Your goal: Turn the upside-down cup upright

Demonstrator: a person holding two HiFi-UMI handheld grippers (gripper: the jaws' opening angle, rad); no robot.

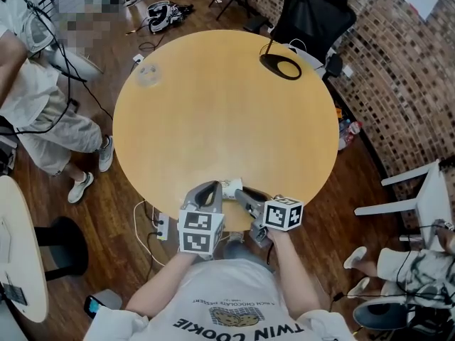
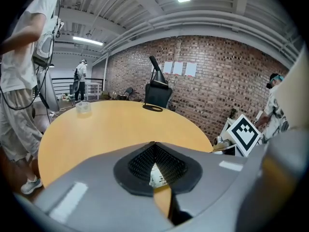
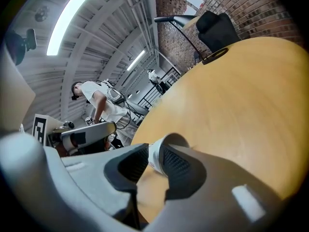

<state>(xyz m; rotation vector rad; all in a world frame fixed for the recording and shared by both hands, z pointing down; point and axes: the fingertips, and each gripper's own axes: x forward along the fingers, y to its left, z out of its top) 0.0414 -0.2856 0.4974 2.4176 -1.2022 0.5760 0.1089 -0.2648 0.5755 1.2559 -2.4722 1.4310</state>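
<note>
At the bottom of the frame you are working both tools over the near edge of the desk, so the cup is sitting close to you, between them. Your right tongs are straddling it with the pads slackened rather than pinching, its open mouth showing just past them. Your left tongs are clenched on nothing, tips meeting, probably acting as a stop beside it. From above, the tools are covering most of the cup, so I cannot tell whether it is standing or leaning. Farther up, a clear tub and a black ring are lying well apart from it.
</note>
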